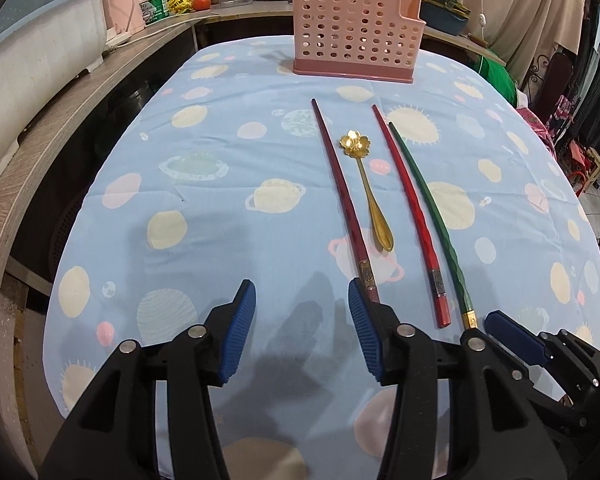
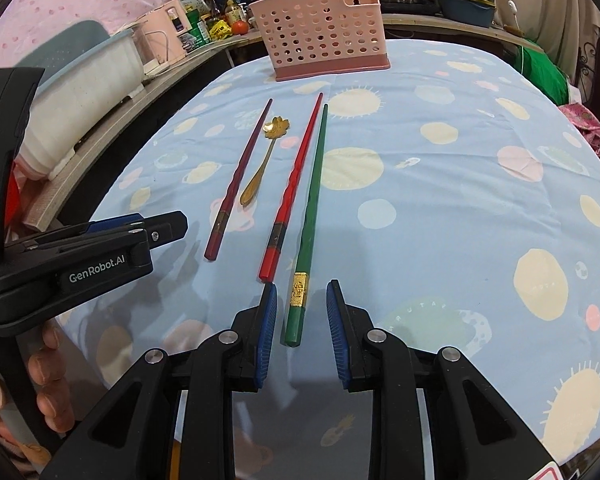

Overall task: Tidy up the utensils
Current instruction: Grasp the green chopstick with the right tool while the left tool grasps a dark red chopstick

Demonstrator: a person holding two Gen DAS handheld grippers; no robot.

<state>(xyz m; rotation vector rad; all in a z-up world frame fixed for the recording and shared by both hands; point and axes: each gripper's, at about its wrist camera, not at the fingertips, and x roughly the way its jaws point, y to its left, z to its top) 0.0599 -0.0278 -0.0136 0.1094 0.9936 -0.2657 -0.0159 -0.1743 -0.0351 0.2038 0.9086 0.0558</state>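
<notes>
Right tongs (image 2: pixel 302 320) gape astride the green chopstick (image 2: pixel 310 208) lying on the table (image 2: pixel 460 220), left tongs (image 1: pixel 302 330) open and idle; next, close, lift, carry to pink holder (image 2: pixel 320 36).

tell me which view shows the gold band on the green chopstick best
The right wrist view: the green chopstick lies whole between the open right tool, band facing up. The left wrist view shows its butt end partly hidden.
</notes>
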